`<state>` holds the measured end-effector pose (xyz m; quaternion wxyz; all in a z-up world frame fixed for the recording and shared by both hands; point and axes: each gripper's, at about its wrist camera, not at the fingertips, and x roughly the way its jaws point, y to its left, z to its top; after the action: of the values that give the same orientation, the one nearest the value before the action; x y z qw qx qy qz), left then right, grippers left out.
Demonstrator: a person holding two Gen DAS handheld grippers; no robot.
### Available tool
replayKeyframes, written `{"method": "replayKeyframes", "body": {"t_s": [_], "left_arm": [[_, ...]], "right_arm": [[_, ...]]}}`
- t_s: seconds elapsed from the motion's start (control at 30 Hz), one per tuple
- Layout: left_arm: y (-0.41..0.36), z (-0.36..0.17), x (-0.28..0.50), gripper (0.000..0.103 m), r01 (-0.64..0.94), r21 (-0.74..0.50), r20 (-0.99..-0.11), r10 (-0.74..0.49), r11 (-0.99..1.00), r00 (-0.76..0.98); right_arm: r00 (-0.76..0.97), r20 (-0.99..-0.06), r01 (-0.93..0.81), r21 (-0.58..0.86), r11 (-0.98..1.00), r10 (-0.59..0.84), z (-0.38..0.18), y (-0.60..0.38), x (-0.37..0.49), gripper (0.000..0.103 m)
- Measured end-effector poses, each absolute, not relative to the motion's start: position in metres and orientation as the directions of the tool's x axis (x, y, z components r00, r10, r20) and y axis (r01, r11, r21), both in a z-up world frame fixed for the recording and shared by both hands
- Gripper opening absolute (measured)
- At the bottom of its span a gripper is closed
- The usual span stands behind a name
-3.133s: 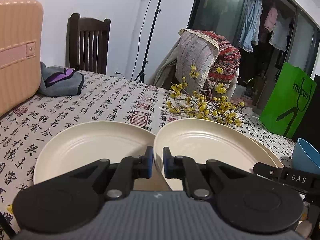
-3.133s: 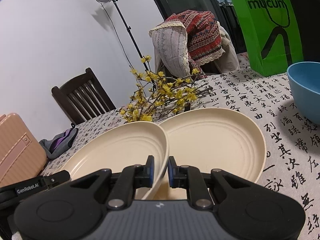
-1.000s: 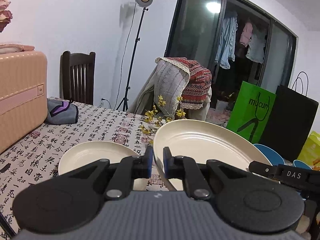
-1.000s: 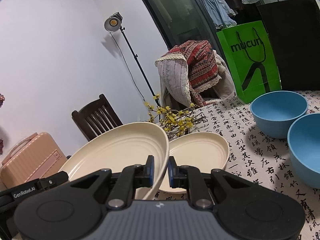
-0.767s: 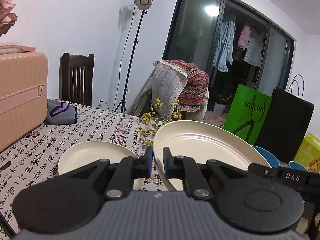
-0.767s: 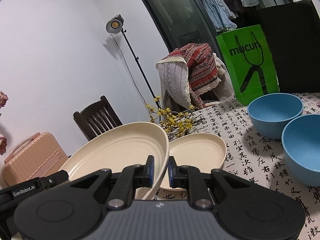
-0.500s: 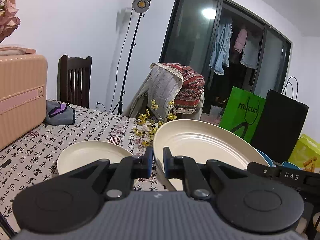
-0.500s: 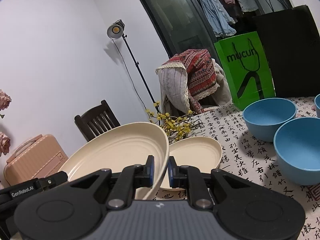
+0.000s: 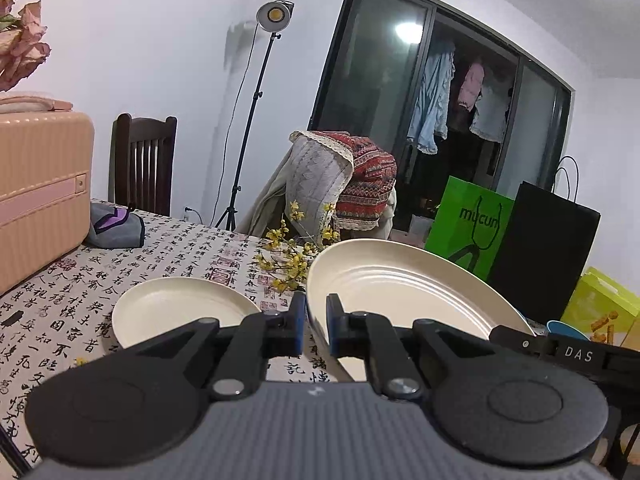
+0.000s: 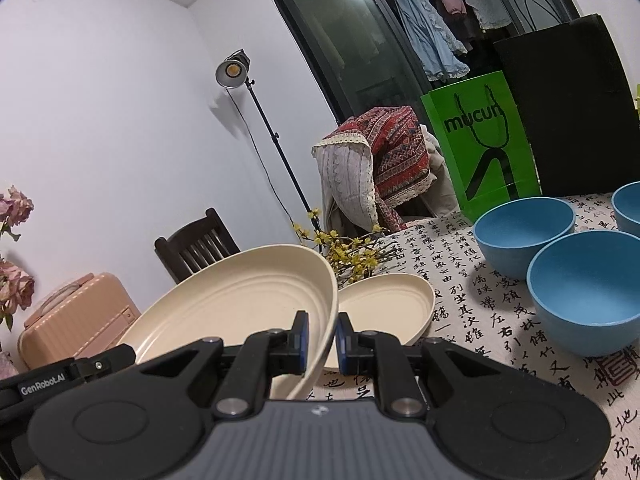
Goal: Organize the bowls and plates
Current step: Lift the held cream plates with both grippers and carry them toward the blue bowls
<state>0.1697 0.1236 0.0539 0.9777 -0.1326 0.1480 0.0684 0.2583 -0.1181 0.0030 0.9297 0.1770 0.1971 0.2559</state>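
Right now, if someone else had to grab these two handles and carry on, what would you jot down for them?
Left gripper: jaws shut on the left rim of the lifted cream plate.
Right gripper: jaws shut on the same plate's right rim; it hangs above the table, tilted.
Second cream plate lies flat on the tablecloth, beyond the held one.
Three blue bowls stand apart to the right, unstacked.
Done: one plate picked up by both grippers.
Left: probably set it on the other plate, then gather the bowls.
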Motion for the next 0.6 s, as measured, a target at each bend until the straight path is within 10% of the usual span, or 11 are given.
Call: {"method": "replayKeyframes", "body": {"t_s": [0.6], "left_arm": [[0.111, 0.045, 0.155, 0.011, -0.143, -0.240, -0.309, 0.065, 0.960, 0.949]], "right_arm": [[0.810, -0.261, -0.399, 0.413, 0.819, 0.526, -0.003, -0.137, 0.235, 0.014]]}}
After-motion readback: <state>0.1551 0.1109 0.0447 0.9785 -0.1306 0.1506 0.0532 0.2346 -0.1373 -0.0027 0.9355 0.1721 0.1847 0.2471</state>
